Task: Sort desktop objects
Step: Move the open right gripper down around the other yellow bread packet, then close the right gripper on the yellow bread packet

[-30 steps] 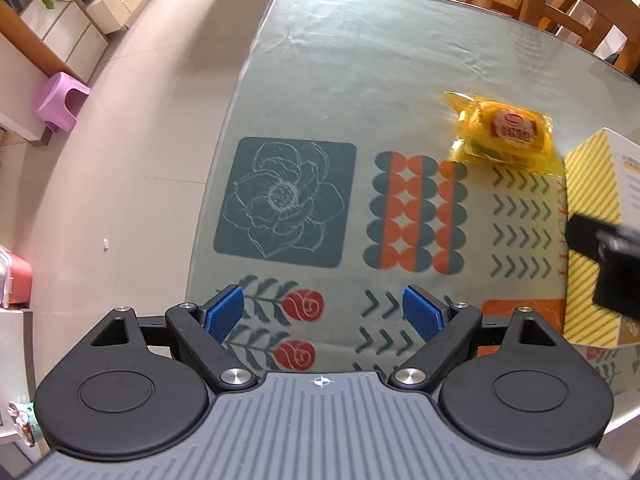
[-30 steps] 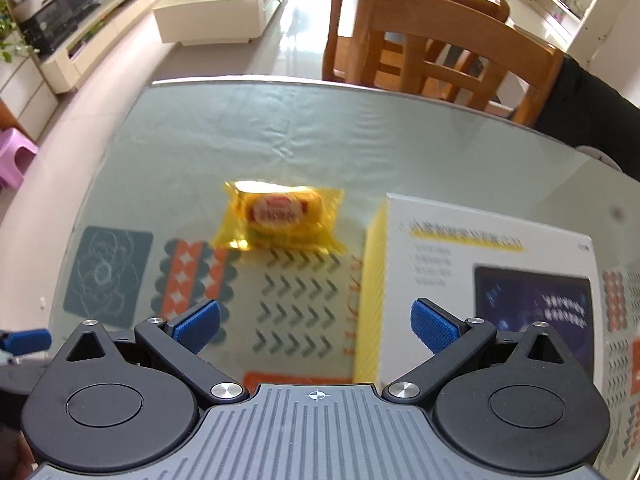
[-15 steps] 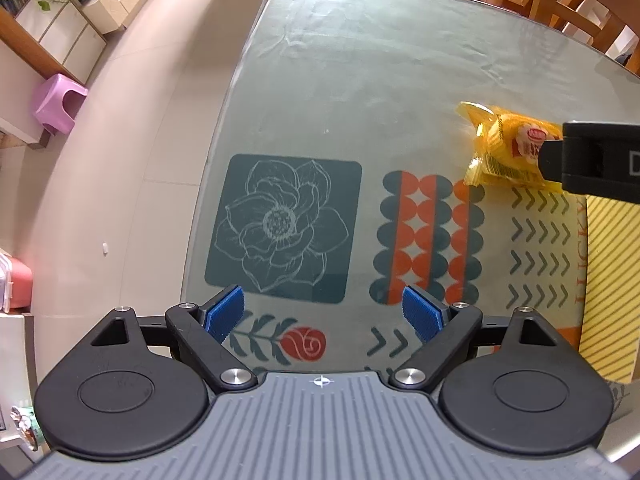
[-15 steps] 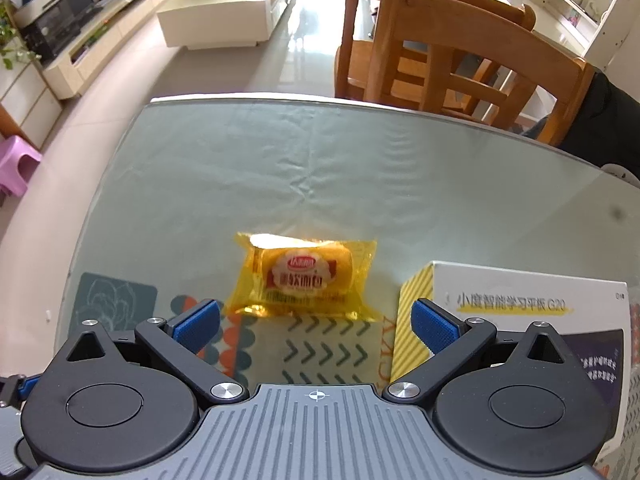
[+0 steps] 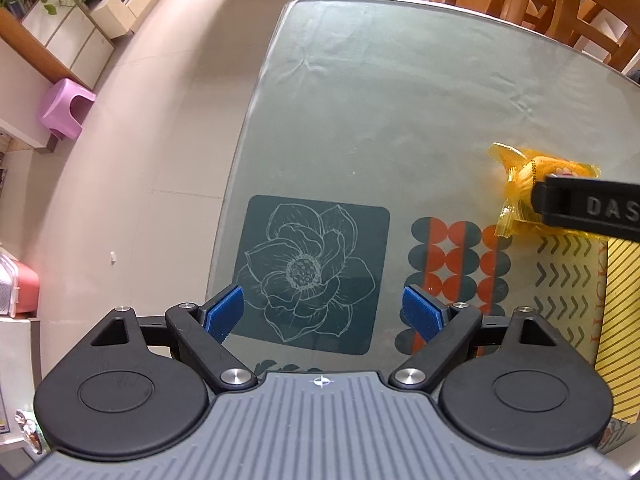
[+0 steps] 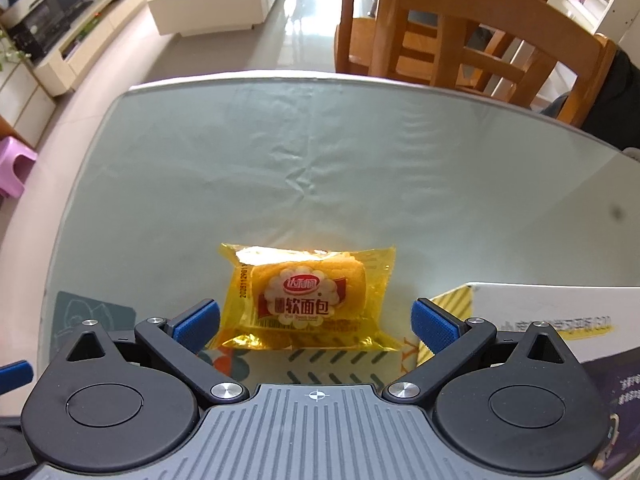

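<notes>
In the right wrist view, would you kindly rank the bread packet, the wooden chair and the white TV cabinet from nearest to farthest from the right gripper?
1. Bread packet: between the open right gripper's fingers.
2. Wooden chair: past the table's far edge, right.
3. White TV cabinet: across the floor, upper left.

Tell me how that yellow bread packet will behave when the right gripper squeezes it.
The bread packet looks soft: a puffy roll inside loose film, so it will likely squash. Its glossy, crinkled wrapper may slip between the open right gripper pads. It probably lifts lightly and won't roll.
</notes>
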Action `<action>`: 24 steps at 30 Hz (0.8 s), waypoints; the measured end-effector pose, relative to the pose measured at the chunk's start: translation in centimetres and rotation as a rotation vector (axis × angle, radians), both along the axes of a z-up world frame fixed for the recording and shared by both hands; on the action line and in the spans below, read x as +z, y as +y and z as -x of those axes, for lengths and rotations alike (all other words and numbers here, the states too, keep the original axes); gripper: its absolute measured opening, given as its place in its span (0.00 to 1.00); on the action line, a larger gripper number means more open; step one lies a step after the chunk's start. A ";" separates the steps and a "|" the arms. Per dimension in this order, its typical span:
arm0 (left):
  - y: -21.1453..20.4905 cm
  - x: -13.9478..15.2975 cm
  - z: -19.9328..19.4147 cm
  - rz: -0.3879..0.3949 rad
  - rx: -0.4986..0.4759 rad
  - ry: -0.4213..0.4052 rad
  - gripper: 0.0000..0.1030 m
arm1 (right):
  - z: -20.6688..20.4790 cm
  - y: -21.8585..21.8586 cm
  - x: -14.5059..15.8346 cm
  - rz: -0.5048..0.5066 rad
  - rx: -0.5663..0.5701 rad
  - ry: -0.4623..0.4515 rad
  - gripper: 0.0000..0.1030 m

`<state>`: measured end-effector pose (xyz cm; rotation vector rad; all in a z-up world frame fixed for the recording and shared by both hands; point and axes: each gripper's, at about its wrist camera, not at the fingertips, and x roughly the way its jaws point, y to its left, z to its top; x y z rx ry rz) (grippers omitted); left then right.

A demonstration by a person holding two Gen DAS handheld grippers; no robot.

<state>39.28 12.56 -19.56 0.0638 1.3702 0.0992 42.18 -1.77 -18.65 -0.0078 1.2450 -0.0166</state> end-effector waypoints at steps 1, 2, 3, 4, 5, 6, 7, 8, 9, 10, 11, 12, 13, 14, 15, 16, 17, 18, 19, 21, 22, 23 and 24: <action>0.0 -0.1 0.0 0.001 -0.001 0.004 1.00 | -0.2 0.0 -0.3 0.003 0.000 0.005 1.00; -0.1 -0.3 0.1 0.002 -0.002 0.009 1.00 | -0.4 0.1 -0.7 0.003 0.000 0.011 1.00; -0.1 -0.4 0.1 0.003 -0.004 0.012 1.00 | -0.6 0.1 -0.9 0.002 0.002 0.016 1.00; -0.1 -0.5 0.2 0.003 -0.005 0.015 1.00 | -0.7 0.2 -1.1 0.002 0.004 0.020 1.00; -0.2 -0.6 0.2 0.002 -0.007 0.017 1.00 | -0.9 0.2 -1.4 0.002 0.005 0.024 1.00; -0.1 -0.7 0.3 0.002 -0.006 0.019 1.00 | -1.0 0.3 -1.6 0.001 0.007 0.028 1.00; 0.0 -0.8 0.3 0.003 -0.003 0.021 1.00 | -1.2 0.4 -1.8 0.001 0.009 0.032 1.00; 0.1 -0.9 0.3 0.003 0.000 0.023 1.00 | -1.3 0.4 -2.0 0.001 0.010 0.036 1.00; 0.1 -1.0 0.3 0.004 0.003 0.025 1.00 | -1.5 0.5 -2.2 0.000 0.012 0.040 1.00; 0.2 -1.1 0.3 0.004 0.005 0.027 1.00 | -1.5 0.6 -2.3 0.004 0.013 0.043 1.00; 0.3 -1.2 0.3 0.005 0.010 0.029 1.00 | -1.5 0.6 -2.4 0.009 0.014 0.045 1.00; 0.5 -1.3 0.2 0.007 0.014 0.031 1.00 | -1.5 0.7 -2.4 0.014 0.015 0.047 1.00; 0.5 -1.4 0.2 0.007 0.017 0.032 1.00 | -1.5 0.8 -2.5 0.019 0.016 0.049 1.00; 0.6 -1.5 0.3 0.007 0.019 0.033 1.00 | -1.6 0.8 -2.5 0.024 0.017 0.051 1.00; 0.6 -1.5 0.3 0.007 0.020 0.034 1.00 | -1.6 0.9 -2.6 0.029 0.018 0.054 1.00; 0.7 -1.5 0.3 0.008 0.022 0.036 1.00 | -1.6 0.9 -2.6 0.033 0.018 0.056 1.00; 0.7 -1.6 0.3 0.009 0.023 0.037 1.00 | -1.6 1.0 -2.7 0.038 0.019 0.058 1.00; 0.7 -1.6 0.3 0.009 0.024 0.038 1.00 | -1.6 1.1 -2.7 0.043 0.020 0.060 1.00; 0.8 -1.6 0.3 0.010 0.024 0.038 1.00 | -1.6 1.1 -2.8 0.048 0.021 0.062 1.00; 0.8 -1.5 0.3 0.014 0.026 0.038 1.00 | -1.6 1.3 -2.9 0.058 0.023 0.066 1.00; 0.8 -1.4 0.3 0.016 0.028 0.038 1.00 | -1.6 1.3 -2.9 0.063 0.024 0.069 1.00; 0.8 -1.4 0.3 0.018 0.028 0.037 1.00 | -1.6 1.4 -3.0 0.068 0.025 0.071 1.00; 0.9 -1.4 0.4 0.019 0.029 0.037 1.00 | -1.6 1.5 -3.0 0.073 0.026 0.073 1.00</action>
